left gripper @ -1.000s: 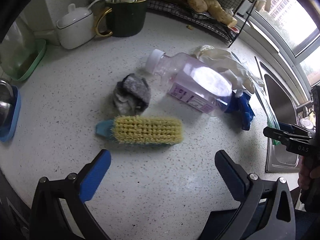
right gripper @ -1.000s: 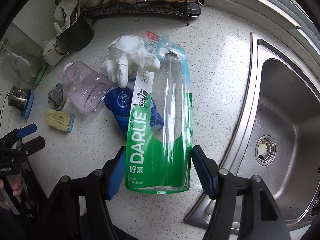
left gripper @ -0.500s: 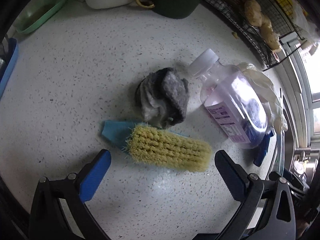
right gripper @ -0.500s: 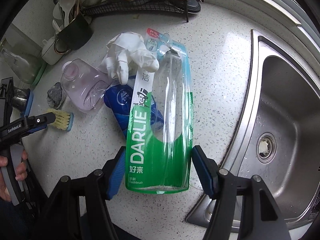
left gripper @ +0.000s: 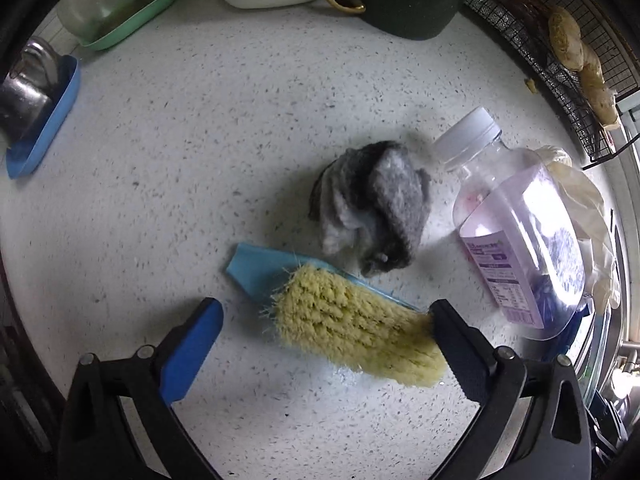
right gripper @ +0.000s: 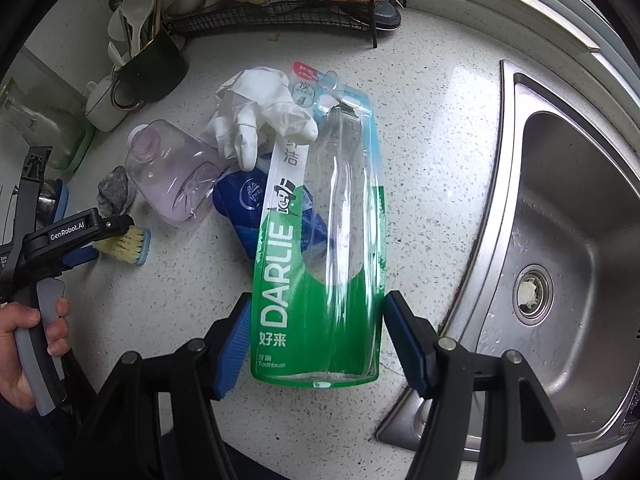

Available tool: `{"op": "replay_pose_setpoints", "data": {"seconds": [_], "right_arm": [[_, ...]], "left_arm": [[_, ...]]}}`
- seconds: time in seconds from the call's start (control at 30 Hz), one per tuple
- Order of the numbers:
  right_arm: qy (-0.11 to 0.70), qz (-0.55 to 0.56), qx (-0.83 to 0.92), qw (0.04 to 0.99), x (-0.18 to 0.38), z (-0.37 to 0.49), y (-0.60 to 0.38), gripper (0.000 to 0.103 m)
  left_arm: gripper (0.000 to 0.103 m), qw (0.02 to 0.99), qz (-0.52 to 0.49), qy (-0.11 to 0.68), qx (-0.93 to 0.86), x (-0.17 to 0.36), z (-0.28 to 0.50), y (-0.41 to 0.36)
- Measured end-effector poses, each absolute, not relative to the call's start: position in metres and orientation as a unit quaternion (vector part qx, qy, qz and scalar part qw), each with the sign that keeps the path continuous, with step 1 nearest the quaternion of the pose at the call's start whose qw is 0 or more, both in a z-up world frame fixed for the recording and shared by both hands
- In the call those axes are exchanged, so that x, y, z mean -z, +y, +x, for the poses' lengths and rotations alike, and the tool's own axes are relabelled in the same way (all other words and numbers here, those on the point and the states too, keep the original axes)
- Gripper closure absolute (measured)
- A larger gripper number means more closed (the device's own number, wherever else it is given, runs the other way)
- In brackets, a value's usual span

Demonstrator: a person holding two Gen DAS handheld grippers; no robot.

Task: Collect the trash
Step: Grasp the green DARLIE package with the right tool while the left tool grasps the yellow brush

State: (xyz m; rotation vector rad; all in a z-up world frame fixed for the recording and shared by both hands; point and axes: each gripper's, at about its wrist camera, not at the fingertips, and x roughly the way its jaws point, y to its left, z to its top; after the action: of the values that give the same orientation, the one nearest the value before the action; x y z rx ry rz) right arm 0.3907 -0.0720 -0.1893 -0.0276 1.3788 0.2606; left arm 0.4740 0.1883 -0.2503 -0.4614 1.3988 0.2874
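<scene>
Straddling the green toothbrush package (right gripper: 316,240), the right gripper (right gripper: 316,344) holds its jaws part open at the pack's near end, pads just beside its edges but not visibly pressing, likely lining up a pinch across the narrow width. Over by the left gripper (left gripper: 326,320), jaws wide and empty, the yellow scrub brush (left gripper: 356,336) lies between the fingers on the counter (left gripper: 200,140). Beyond sit a grey rag (left gripper: 372,216), then an empty clear bottle (left gripper: 516,232) and a white glove (right gripper: 256,116).
</scene>
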Motion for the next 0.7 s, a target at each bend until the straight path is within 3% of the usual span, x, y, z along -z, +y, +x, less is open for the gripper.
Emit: {"op": "replay_pose_setpoints", "data": {"seconds": [0.13, 0.2, 0.33, 0.4, 0.5, 0.7], "right_arm": [[0.630, -0.005, -0.120, 0.767, 0.188, 0.388, -0.076, 0.041], [0.630, 0.001, -0.121, 0.767, 0.188, 0.387, -0.078, 0.041], [0.630, 0.006, -0.119, 0.767, 0.190, 0.384, -0.082, 0.041], [0.628, 0.010, -0.119, 0.769, 0.189, 0.383, -0.083, 0.041], [0.621, 0.012, -0.119, 0.774, 0.184, 0.382, -0.085, 0.041], [0.606, 0.011, -0.115, 0.787, 0.173, 0.380, -0.091, 0.041]], "left_arm": [[0.017, 0.733, -0.204, 0.632, -0.148, 0.248, 0.467, 0.186], [0.031, 0.735, -0.201, 0.629, -0.150, 0.245, 0.463, 0.188], [0.048, 0.745, -0.201, 0.620, -0.142, 0.242, 0.446, 0.197], [0.064, 0.752, -0.215, 0.610, -0.129, 0.241, 0.440, 0.202], [0.067, 0.760, -0.263, 0.590, -0.078, 0.243, 0.428, 0.215], [0.068, 0.773, -0.230, 0.588, -0.062, 0.235, 0.410, 0.220]]}}
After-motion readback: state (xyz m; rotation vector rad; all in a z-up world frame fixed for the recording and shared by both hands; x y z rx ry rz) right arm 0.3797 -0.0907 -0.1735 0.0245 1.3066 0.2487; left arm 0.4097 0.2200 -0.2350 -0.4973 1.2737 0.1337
